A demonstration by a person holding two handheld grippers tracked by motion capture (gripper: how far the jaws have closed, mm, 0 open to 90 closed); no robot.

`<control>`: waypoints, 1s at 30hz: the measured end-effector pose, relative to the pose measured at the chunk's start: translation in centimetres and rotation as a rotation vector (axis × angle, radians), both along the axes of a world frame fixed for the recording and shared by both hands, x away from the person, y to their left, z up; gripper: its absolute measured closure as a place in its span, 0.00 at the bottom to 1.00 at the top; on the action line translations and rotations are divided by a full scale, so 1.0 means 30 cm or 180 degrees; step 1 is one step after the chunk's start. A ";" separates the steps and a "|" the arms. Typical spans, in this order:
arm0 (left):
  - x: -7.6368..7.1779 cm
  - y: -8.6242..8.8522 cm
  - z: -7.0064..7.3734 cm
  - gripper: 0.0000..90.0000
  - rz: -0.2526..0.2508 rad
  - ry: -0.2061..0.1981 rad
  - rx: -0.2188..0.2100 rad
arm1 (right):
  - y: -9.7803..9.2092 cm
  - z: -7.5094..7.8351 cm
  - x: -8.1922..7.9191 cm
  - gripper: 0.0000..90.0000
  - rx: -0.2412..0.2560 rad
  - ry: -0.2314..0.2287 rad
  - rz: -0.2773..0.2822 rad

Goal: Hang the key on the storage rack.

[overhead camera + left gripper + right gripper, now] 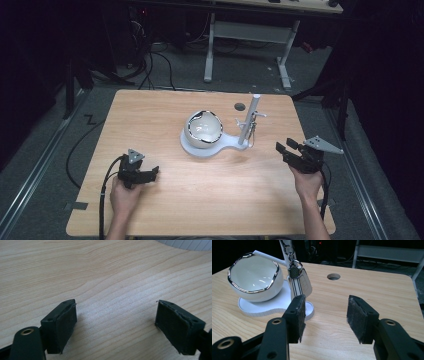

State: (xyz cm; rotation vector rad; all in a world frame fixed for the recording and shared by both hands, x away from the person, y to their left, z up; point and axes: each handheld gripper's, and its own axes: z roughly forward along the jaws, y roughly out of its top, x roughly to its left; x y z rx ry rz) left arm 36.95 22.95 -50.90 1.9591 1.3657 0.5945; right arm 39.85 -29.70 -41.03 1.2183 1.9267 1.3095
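left gripper (150,174): a hand (123,196) is holding it low over the near left part of the table, its jaws standing wide apart with nothing between them; in the left gripper view (116,322) bare wood grain is showing in the gap.
right gripper (285,150): a hand (306,182) is holding it near the table's right edge, pointing toward the stand; its jaws are parted and gripping nothing, and in the right gripper view (325,313) the pads (357,315) are looking worn and grey.
table (150,120): light wood, with a round hole (240,106) toward the far side.
stand (197,148): a white base lying near the middle of the table, with an upright white post (248,121) rising from its right end.
bowl (204,129): white with a shiny silver rim, sitting tilted on the round part of the stand; in the right gripper view (255,276) its opening is facing the camera.
keyring (298,281): hanging from an arm on the post by metal rings, a dark mesh disc and a pale striped tag dangling just above the base, between the bowl and the right gripper.
floor (50,150): grey, with black cables (160,65) trailing beyond the table.
background: white desk legs (285,60) are standing behind the table in a dark room.
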 end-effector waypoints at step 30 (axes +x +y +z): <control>0.000 0.000 0.000 0.20 0.0001 0.0000 0.0000 | -0.047 -0.086 -0.058 0.57 0.0099 0.0201 -0.0054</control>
